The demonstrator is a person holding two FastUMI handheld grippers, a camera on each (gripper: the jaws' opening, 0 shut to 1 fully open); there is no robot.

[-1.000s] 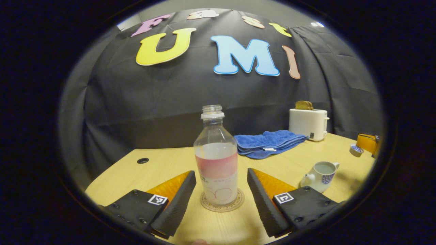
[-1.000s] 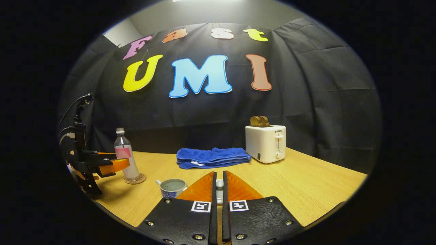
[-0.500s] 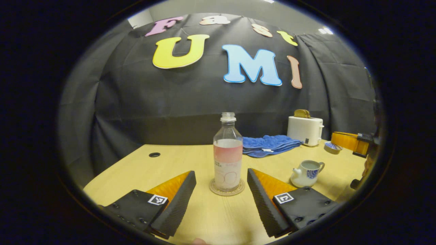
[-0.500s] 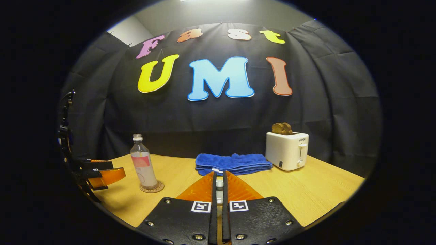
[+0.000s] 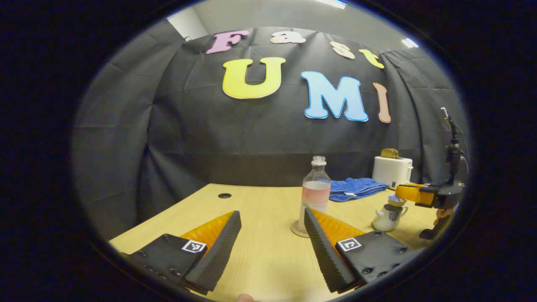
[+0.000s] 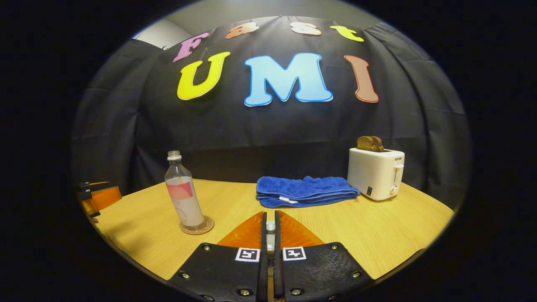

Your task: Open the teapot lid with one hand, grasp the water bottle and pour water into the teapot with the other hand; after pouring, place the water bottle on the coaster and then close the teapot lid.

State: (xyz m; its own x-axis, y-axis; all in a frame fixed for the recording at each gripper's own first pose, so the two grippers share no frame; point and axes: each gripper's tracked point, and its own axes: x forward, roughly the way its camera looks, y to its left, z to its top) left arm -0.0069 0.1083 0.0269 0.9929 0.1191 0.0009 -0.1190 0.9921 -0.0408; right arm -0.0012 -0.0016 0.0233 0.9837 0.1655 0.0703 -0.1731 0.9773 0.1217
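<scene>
Lid: small blue-patterned ceramic teapot lid (image 5: 396,200), fragile and slippery, being pinched by its knob in the right gripper (image 6: 270,226).
Teapot: white ceramic teapot (image 5: 388,215) sitting open at three o'clock.
Bottle: clear uncapped plastic water bottle (image 5: 314,193) resting on round cork coaster (image 5: 298,229).
Left gripper (image 5: 272,247): spread wide, holding nothing.

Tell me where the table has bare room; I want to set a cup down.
Free: the near right stretch in front of the towel and toaster, and the left side between the table hole and bottle. Crowded: around the teapot, right of the bottle.
</scene>
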